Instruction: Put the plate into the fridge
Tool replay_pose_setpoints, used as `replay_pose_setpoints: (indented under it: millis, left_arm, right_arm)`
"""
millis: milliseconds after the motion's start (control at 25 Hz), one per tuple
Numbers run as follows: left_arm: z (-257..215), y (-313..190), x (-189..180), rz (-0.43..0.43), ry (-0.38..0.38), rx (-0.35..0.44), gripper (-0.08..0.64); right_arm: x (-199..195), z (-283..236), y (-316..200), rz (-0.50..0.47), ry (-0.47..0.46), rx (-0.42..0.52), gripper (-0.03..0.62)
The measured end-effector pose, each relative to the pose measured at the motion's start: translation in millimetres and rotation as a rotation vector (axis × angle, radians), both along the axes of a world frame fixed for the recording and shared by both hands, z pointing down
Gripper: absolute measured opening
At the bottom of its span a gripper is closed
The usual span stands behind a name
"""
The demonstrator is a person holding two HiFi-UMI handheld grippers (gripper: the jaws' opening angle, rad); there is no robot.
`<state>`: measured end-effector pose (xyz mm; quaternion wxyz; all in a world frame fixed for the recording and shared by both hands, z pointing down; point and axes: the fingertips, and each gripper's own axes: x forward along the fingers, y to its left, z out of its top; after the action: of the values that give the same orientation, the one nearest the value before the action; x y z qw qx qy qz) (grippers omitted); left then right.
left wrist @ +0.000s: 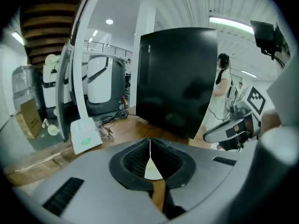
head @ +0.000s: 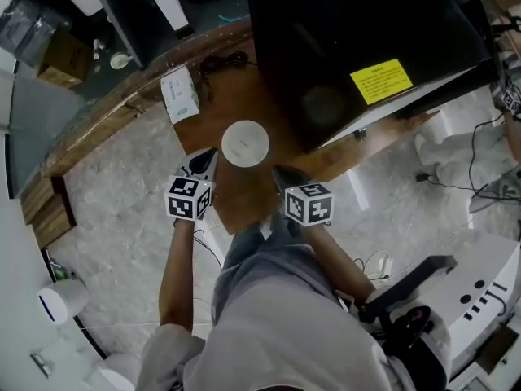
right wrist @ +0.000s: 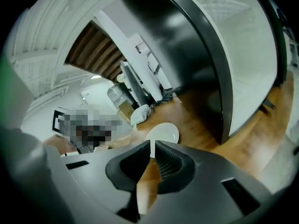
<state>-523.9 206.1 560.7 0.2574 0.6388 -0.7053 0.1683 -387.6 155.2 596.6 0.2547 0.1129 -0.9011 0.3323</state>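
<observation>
Left gripper [head: 202, 160] angled down on an outstretched forearm, jaws closed on nothing, tips just left of the plate. White round plate [head: 245, 143] lies flat on the wooden table [head: 236, 198], bare wood around it. Right gripper [head: 283, 174] mirrors it, jaws closed, empty. Black fridge [head: 342, 47] stands close behind and to the right of the plate.

Right claw [right wrist: 153, 148]: jaws pressed together. White plate [right wrist: 164, 133] flat on wooden bench [right wrist: 194, 118], just past the jaw tips. Black fridge [right wrist: 196, 50] right of plate. White packet [right wrist: 139, 114] lies beyond plate.
</observation>
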Motion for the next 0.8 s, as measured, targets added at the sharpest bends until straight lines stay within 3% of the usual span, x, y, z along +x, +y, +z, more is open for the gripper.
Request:
replay_pose_setpoints:
  millis: [120, 240, 320, 400, 560, 800]
  left_arm:
    - [40.0, -27.7, -52.5, 0.076, 0.105, -0.056, 0.021]
    - [73.6, -50.0, -92.4, 0.151, 0.238, -0.108, 0.022]
    - [94.2, -62.2, -115.1, 0.203, 0.281, -0.146, 0.023]
    - [117.6, -74.1, -136.3, 0.250, 0.278, -0.193, 0.022]
    - [169.0, -89.8, -162.7, 0.316, 0.251, -0.270, 0.023]
    - [187.5, -93.9, -151.0, 0.409, 0.248, -0.295, 0.021]
  right_arm:
    - [-38.2, 40.3, -15.7, 0.113, 0.034, -0.148, 0.018]
    - [-70.6, 73.5, -33.4, 0.218, 0.075, -0.229, 0.020]
    - [-92.7, 93.5, -42.9, 0.280, 0.082, -0.290, 0.041]
    - [-116.1, 111.6, -52.8, 0.321, 0.066, -0.339, 0.118]
    - [-145.1, 156.6, -67.4, 0.381, 0.091, -0.371, 0.118]
    - [-145.5, 167.7, -65.4, 0.456, 0.117, -0.377, 0.118]
